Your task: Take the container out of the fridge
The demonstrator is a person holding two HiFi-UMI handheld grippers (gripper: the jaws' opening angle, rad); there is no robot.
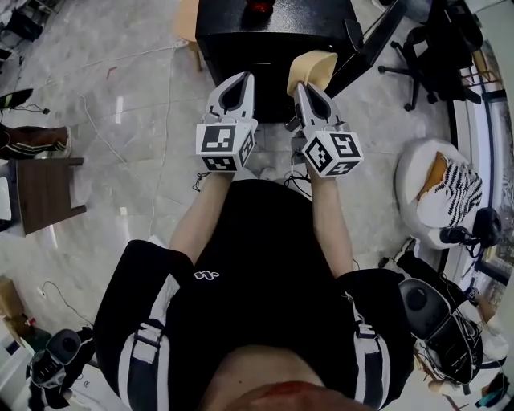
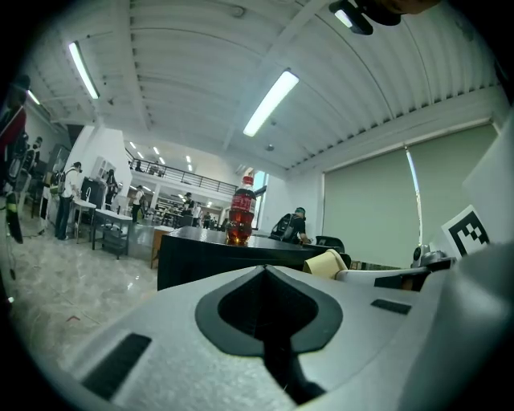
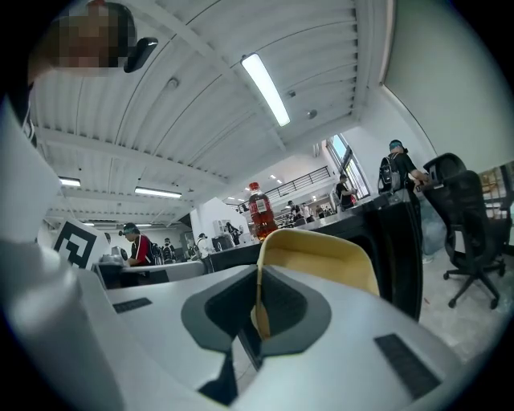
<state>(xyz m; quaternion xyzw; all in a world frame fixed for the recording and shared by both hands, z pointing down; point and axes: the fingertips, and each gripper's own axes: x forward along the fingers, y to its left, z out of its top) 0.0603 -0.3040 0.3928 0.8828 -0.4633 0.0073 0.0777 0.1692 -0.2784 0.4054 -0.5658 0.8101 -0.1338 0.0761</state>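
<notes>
A pale yellow container (image 1: 315, 66) hangs in front of the black fridge (image 1: 265, 32), and my right gripper (image 1: 304, 87) is shut on its rim. In the right gripper view the rim of the container (image 3: 321, 257) runs between the pads of the right gripper (image 3: 259, 277). My left gripper (image 1: 240, 79) hovers just left of it, shut with nothing between its jaws. From the left gripper view, the left gripper (image 2: 267, 273) points at the fridge (image 2: 201, 261), and the container (image 2: 325, 263) shows to the right. The fridge's door (image 1: 373, 40) stands open at the right.
A red bottle (image 1: 259, 6) stands on top of the fridge. A black office chair (image 1: 434, 48) is at the far right, with a white bag (image 1: 442, 189) nearer to me. A small dark table (image 1: 44, 193) stands at the left. Cables lie on the marble floor.
</notes>
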